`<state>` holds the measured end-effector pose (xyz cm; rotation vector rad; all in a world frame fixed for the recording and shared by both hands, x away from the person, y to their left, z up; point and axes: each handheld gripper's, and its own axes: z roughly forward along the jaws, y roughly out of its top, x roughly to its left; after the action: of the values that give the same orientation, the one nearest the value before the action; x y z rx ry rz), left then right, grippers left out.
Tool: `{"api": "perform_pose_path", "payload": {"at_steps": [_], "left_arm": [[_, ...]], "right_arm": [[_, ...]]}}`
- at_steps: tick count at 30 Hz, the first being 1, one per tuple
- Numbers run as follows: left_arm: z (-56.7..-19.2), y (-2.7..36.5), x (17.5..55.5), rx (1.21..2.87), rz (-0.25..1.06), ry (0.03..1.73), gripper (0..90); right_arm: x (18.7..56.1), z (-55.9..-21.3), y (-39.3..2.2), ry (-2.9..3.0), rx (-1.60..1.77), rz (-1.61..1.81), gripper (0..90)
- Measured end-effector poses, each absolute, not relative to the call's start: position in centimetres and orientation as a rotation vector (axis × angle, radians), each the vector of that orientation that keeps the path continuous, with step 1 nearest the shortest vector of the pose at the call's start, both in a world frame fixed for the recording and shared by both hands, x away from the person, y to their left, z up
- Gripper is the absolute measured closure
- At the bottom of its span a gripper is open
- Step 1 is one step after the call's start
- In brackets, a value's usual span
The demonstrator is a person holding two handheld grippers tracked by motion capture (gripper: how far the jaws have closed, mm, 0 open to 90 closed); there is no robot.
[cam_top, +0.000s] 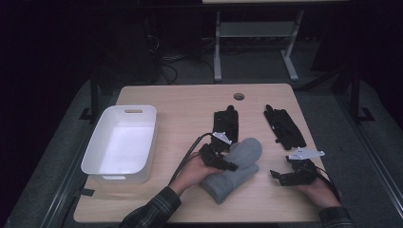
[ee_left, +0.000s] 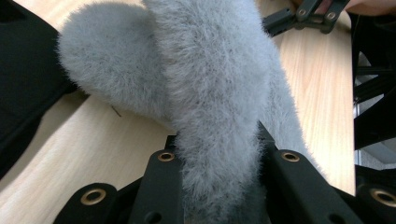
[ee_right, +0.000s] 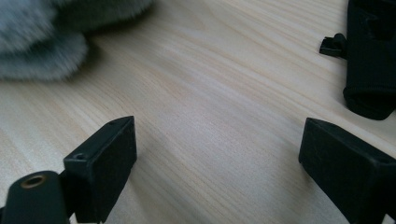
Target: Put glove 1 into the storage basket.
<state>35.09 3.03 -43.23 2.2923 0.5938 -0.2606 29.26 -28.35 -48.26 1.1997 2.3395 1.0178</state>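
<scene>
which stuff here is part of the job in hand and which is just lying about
In the job:
- fluffy grey fabric mitten
- left hand-held gripper, jaws shut on the mitten

Lying about:
- white rectangular plastic bin
- two flat black holders
- right hand-held gripper, open, nothing between its jaws

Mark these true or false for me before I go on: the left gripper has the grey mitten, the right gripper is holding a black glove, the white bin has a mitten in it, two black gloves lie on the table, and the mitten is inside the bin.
1. The left gripper is clamped on the grey fuzzy mitten. True: in the left gripper view its jaws press the fluff from both sides.
2. The right gripper holds a black glove. False: its jaws stand apart over bare table.
3. The white bin holds a mitten. False: nothing lies in it.
4. Two black gloves lie beyond the grippers. True: one near the middle, one to the right.
5. The mitten is inside the bin. False: it is over the table, right of the bin.
</scene>
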Motion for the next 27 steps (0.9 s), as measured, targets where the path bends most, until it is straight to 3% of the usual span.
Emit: {"api": "perform_pose_path", "payload": {"at_steps": [27], "left_arm": [[-35.2, 10.9, 35.9, 2.228, -0.046, 0.692, 72.4]], "right_arm": [[29.3, -48.3, -28.4, 2.338, 1.195, 1.018, 11.0]]}}
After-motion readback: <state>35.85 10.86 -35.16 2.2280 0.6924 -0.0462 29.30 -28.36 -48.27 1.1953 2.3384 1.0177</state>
